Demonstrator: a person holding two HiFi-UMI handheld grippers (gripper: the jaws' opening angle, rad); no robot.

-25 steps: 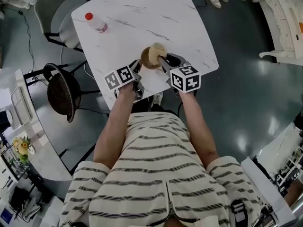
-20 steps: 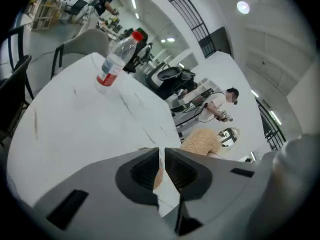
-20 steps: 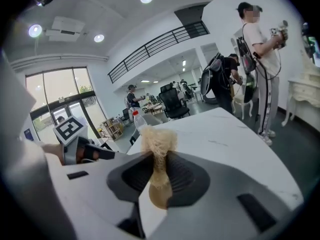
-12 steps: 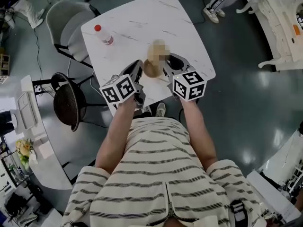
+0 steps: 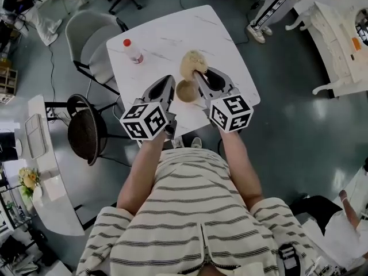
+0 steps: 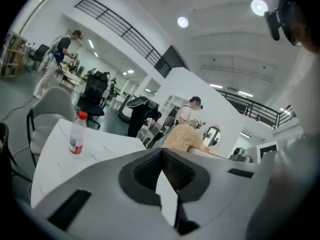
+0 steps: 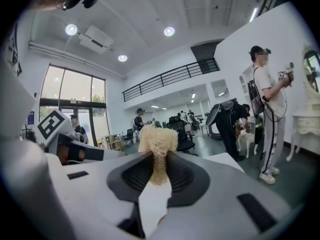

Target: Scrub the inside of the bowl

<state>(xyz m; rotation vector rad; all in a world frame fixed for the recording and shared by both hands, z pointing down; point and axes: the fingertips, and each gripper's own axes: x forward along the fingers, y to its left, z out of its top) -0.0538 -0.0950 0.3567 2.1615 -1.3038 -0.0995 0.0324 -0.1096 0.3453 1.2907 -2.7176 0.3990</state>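
While the head view sets the bowl [image 5: 187, 91] between the two tools over the white surface [image 5: 172, 27], neither tool view shows its inside, and I cannot tell whether it rests on the surface or hangs clear of it. Seen from above, the left tool [image 5: 170, 85] has its tip at the bowl's left rim. In its own view the left tool [image 6: 161, 154] has its jaws drawn together at the tips, with only white surface in the slit below. That tool's grey body blocks the bowl there, and only the top of the scrubber [image 6: 182, 136] rises over it.

The right tool [image 7: 159, 156] is clamped on the scrubber's narrow lower part, the pale tuft standing past the jaws. From above, the scrubber lies just beyond the bowl's far rim.

A bottle [image 5: 133, 50] stands well apart near the far left corner. A grey chair [image 5: 86, 33] and a dark chair [image 5: 86, 128] flank the surface's left side. A person [image 7: 267, 99] stands at the right in the right tool's view.
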